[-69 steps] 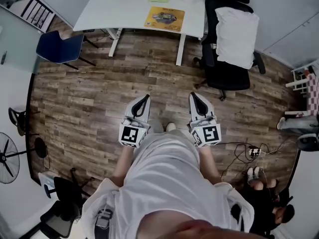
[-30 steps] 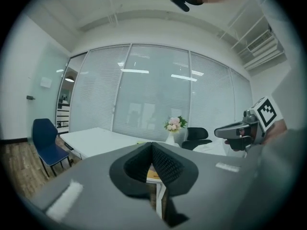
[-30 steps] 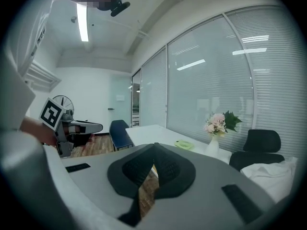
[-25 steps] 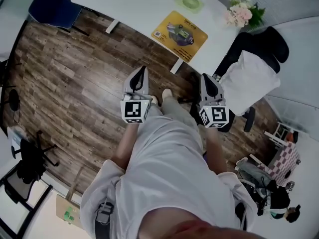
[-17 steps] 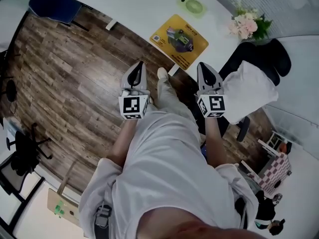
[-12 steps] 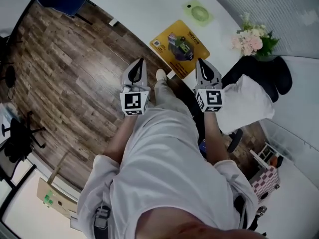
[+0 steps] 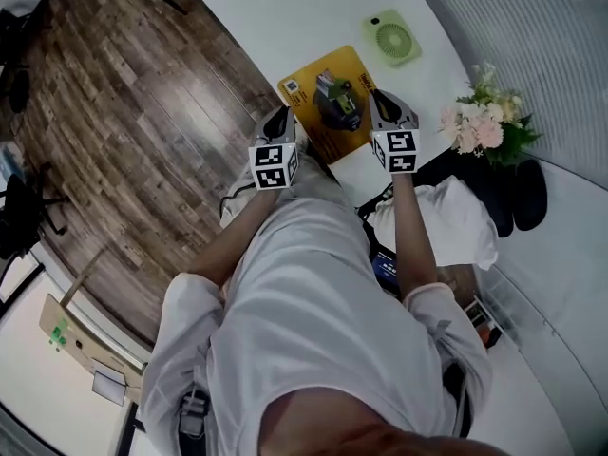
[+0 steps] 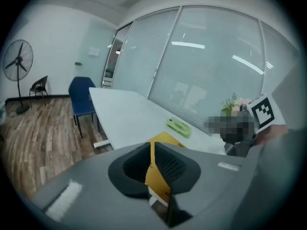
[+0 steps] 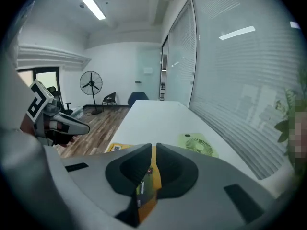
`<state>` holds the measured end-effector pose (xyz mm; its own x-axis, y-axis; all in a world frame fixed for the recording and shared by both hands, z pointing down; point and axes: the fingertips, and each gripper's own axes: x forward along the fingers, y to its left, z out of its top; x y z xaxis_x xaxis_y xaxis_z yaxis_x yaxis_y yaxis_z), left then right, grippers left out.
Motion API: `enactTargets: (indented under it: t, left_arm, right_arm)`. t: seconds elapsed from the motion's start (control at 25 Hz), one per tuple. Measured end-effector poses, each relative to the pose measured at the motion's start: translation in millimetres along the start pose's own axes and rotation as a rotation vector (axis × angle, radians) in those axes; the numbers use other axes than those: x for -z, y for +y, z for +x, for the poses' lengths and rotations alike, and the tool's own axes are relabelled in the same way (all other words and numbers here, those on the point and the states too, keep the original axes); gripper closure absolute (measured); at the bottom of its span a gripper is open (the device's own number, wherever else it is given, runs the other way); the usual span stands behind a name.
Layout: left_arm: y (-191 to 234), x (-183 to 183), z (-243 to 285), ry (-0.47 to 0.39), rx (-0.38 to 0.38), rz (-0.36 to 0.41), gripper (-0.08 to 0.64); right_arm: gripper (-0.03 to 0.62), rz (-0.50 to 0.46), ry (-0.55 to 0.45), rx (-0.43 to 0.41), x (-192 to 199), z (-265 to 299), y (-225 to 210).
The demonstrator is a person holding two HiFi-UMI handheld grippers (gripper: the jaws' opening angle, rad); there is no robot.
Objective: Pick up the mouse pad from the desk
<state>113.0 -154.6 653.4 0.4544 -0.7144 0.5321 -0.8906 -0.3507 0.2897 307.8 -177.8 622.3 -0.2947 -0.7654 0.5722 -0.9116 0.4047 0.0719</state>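
The yellow mouse pad [image 7: 328, 103] with a dark printed picture lies flat near the front edge of the white desk [image 7: 275, 17]. My left gripper [image 7: 281, 114] hovers at the pad's left edge. My right gripper [image 7: 378, 95] hovers at its right edge. Both sets of jaws are opening, a narrow slit apart, with nothing between them. In the left gripper view the pad [image 8: 164, 137] shows just past the left gripper [image 8: 149, 144]. In the right gripper view the pad's corner [image 9: 119, 147] lies left of the right gripper [image 9: 154, 146].
A flat green fan [image 7: 397, 39] lies on the desk behind the pad, and pink flowers [image 7: 480, 122] stand to the right. A black chair draped in white cloth [image 7: 446, 221] is beside my right arm. A blue chair [image 8: 80, 96] stands at the desk's far end.
The person has walked up to the desk. Both grippers have moved forward and down to either side of the pad. Their jaws have parted slightly.
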Motion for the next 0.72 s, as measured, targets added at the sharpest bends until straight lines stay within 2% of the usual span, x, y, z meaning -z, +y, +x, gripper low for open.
enactTargets:
  t: [0.2, 0.36, 0.52, 0.72]
  left_arm:
    - [-4, 49, 32, 0.153, -0.006, -0.108, 0.432]
    - [-8, 80, 48, 0.265, -0.011, -0.247, 0.334]
    - [-5, 96, 61, 0.318, -0.061, -0.315, 0.325]
    - [8, 111, 69, 0.349, -0.148, -0.401, 0.325]
  right_arm:
    - [0.498, 0.051, 0.119, -0.083, 38, 44, -21]
    - [0.454, 0.042, 0.267, -0.161, 76, 78, -26]
    - [0.426, 0.016, 0.390, -0.188, 107, 101, -31]
    - [0.397, 0.013, 0.468, -0.198, 125, 111, -39]
